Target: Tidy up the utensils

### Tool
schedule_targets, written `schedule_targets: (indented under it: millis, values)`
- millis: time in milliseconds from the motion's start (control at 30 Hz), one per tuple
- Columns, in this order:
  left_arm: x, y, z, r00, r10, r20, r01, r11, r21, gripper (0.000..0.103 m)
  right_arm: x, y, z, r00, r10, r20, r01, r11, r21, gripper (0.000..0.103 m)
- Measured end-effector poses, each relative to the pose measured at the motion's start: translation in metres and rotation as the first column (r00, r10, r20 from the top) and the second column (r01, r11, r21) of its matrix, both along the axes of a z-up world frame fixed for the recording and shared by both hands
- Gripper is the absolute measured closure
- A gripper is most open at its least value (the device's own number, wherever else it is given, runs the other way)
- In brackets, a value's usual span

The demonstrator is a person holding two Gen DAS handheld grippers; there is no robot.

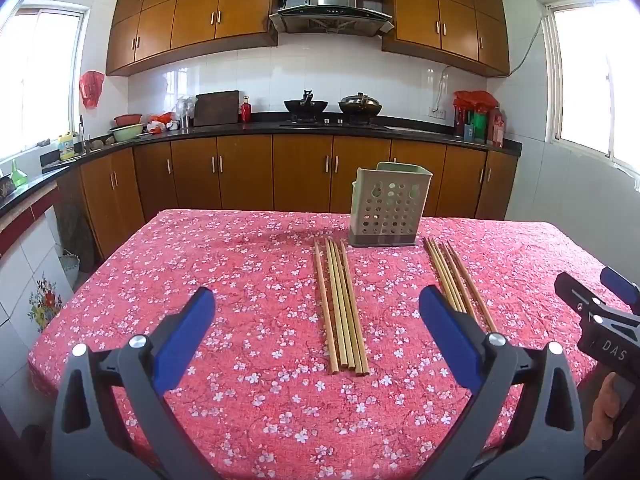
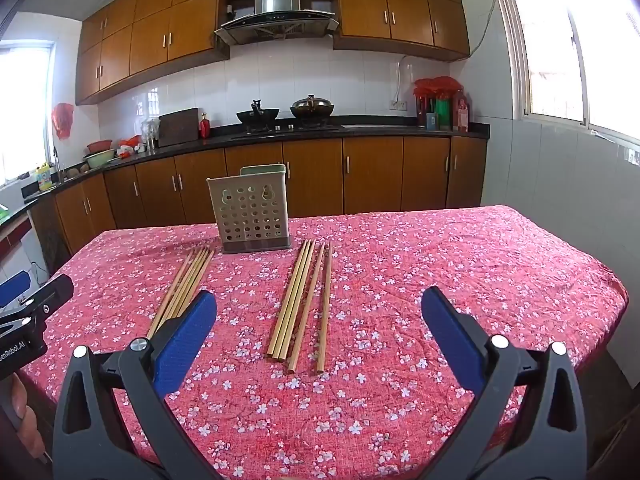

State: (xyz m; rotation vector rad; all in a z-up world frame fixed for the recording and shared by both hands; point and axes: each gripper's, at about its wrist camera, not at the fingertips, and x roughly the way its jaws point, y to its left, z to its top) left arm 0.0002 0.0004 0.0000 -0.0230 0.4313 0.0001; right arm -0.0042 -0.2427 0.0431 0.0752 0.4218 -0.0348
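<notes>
While both grippers (image 1: 316, 332) (image 2: 318, 332) are held wide apart and empty, two chopstick sets (image 1: 342, 308) (image 2: 302, 304) are left unsorted before the holder (image 1: 386, 206) near the table's (image 1: 200, 240) far edge.

Kitchen, daylight from windows (image 1: 596, 76) on both side walls. Brown wood upper cabinets (image 1: 192, 16) and lower cabinets (image 1: 304, 176), white tiled backsplash (image 1: 340, 76), steel range hood (image 1: 332, 4) over a hob with two woks (image 1: 332, 105). Black countertop (image 1: 420, 134) carries a cutting board (image 1: 216, 107), bowls, bottles. Table under a red floral tablecloth (image 1: 248, 392).
</notes>
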Motion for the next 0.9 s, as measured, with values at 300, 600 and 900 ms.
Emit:
schedule_targets:
  millis: [300,600,900]
  values:
    - [0.0001,0.0007,-0.0001,1.0,-0.004,-0.001,0.004,1.0,0.003,0.004,-0.0003,-0.0001,-0.0003,1.0,-0.001,0.002,0.001,1.0,0.0,0.002]
    - [0.0004,0.0002,-0.0003,1.0,-0.002,-0.002,0.002,1.0,0.005,0.004,-0.0001,-0.0007,-0.0008,1.0,-0.001,0.002,0.001,1.0,0.001,0.002]
    - [0.0016,0.0013,-0.0001,1.0,-0.002,-0.003,0.002,1.0,0.003,0.004,0.0,-0.0003,-0.001,1.0,0.0,0.001,0.0,1.0,0.002,0.002]
